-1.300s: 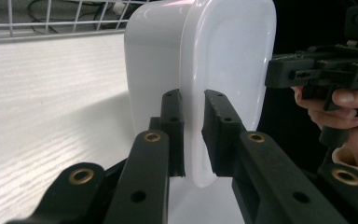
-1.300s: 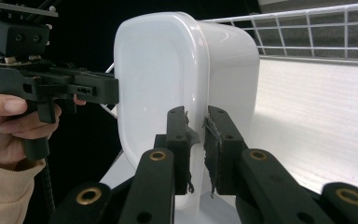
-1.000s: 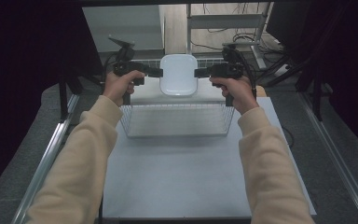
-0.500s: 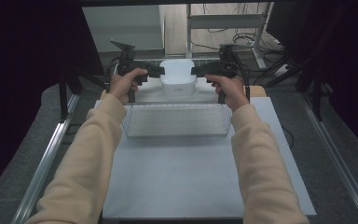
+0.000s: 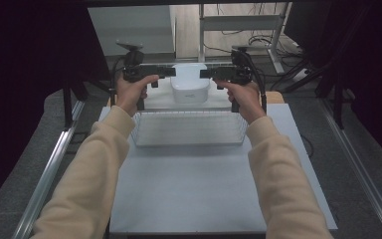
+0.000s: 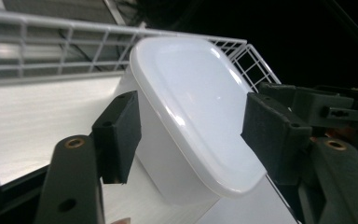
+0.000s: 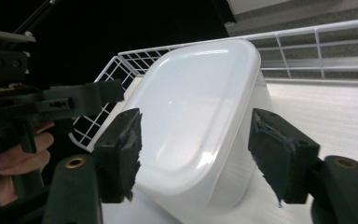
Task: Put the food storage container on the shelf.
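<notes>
On a pale blue-grey table mat (image 5: pixel 209 189), nearest the camera, a person's two cream-sleeved forearms reach forward over a white wire-grid basket (image 5: pixel 186 130) that lies across the mat's far half. Beyond the basket's near wall, the left gripper (image 5: pixel 168 71) and the right gripper (image 5: pixel 206 73) face each other from either side of a white, rounded-square plastic container with a smooth snap-on lid (image 5: pixel 190 84), which rests inside the basket against its far side, apparently just set down there. Both grippers have just been opening: in the left gripper view the black pads (image 6: pixel 119 135) stand clear of the container (image 6: pixel 191 121), gaps showing on either side of it, and the right gripper view shows the same, its worn foam pads (image 7: pixel 279 158) flanking the container (image 7: pixel 196 126) without pressing it. The two-sided approach suggests the box was too broad or slippery for one claw alone. Behind the basket's rear rail (image 6: pixel 74 35), metal table legs and trailing cables stand on the grey floor.
</notes>
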Demonstrator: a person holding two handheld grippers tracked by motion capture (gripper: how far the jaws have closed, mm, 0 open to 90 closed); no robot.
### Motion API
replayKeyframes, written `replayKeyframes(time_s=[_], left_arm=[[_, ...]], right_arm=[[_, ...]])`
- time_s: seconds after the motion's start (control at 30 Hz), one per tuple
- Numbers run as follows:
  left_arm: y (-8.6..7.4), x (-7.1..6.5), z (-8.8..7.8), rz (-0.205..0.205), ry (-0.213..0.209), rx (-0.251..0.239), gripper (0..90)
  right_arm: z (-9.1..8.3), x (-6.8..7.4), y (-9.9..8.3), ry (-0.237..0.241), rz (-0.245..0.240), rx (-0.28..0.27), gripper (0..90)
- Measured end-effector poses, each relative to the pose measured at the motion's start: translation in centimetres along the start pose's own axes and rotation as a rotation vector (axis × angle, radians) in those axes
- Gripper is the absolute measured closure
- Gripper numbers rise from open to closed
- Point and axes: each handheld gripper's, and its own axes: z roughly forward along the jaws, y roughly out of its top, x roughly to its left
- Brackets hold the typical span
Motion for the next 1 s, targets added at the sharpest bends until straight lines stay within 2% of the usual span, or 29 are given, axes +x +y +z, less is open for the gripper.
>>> replayKeyframes(time_s=[0.03,0.07,0.13,0.17,0.23,0.27,0.4,0.43,0.47,0.53,0.6,0.63,0.7,0.73,0.77,0.8,0.87,1.0], left_arm=[[-0.1,-0.2,-0.3,0.014,0.011,-0.005,35.6],[-0.4,-0.6,-1.1,0.058,0.059,-0.011,35.4],[-0.8,-0.9,-1.7,0.110,0.083,0.006,35.2],[-0.8,-0.9,-1.7,0.110,0.083,0.006,35.1],[-1.6,-1.3,-2.7,0.127,0.066,0.011,34.7],[-1.6,-1.3,-2.7,0.127,0.066,0.011,34.5],[-3.3,-1.9,-4.1,0.170,0.055,0.031,33.4],[-3.3,-1.9,-4.1,0.170,0.055,0.031,33.0],[-3.7,-2.1,-4.5,0.178,0.049,0.030,32.6],[-4.6,-2.4,-5.1,0.194,0.045,0.040,32.3],[-6.1,-2.8,-6.0,0.219,0.053,0.043,31.3],[-6.1,-2.8,-6.0,0.219,0.053,0.043,31.1],[-8.0,-3.1,-6.8,0.253,0.062,0.049,30.3],[-8.0,-3.1,-6.8,0.253,0.062,0.049,30.0],[-9.5,-3.1,-7.2,0.268,0.059,0.048,29.9],[-10.2,-3.0,-7.4,0.271,0.057,0.048,29.5],[-11.7,-2.6,-7.7,0.278,0.061,0.052,29.3],[-15.0,-1.6,-8.2,0.284,0.097,0.048,28.6]], right_arm=[[-0.2,0.0,-0.1,0.000,-0.014,-0.006,32.9],[-0.8,0.1,-0.3,-0.010,-0.042,-0.019,31.6],[-1.3,0.0,-0.7,-0.011,-0.074,-0.011,30.9],[-1.3,0.0,-0.7,-0.011,-0.074,-0.011,30.9],[-2.3,0.1,-1.5,-0.019,-0.115,-0.010,30.6],[-2.3,0.1,-1.5,-0.019,-0.115,-0.010,30.6],[-3.9,0.1,-3.0,-0.024,-0.171,-0.024,30.5],[-3.9,0.1,-3.0,-0.024,-0.171,-0.024,30.5],[-4.6,0.2,-3.7,-0.030,-0.199,-0.026,30.4],[-4.8,0.3,-3.9,-0.030,-0.206,-0.025,30.4],[-5.8,0.5,-5.2,-0.032,-0.244,-0.031,30.4],[-6.1,0.5,-5.8,-0.033,-0.257,-0.032,30.2],[-6.8,0.6,-7.0,-0.042,-0.291,-0.032,30.0],[-6.8,0.6,-7.0,-0.042,-0.291,-0.032,30.0],[-7.5,0.6,-8.5,-0.062,-0.330,-0.031,29.6],[-7.9,0.5,-9.4,-0.068,-0.344,-0.036,29.5],[-8.6,0.1,-11.0,-0.066,-0.355,-0.041,29.1],[-9.9,-0.8,-14.7,-0.062,-0.370,-0.060,28.4]])
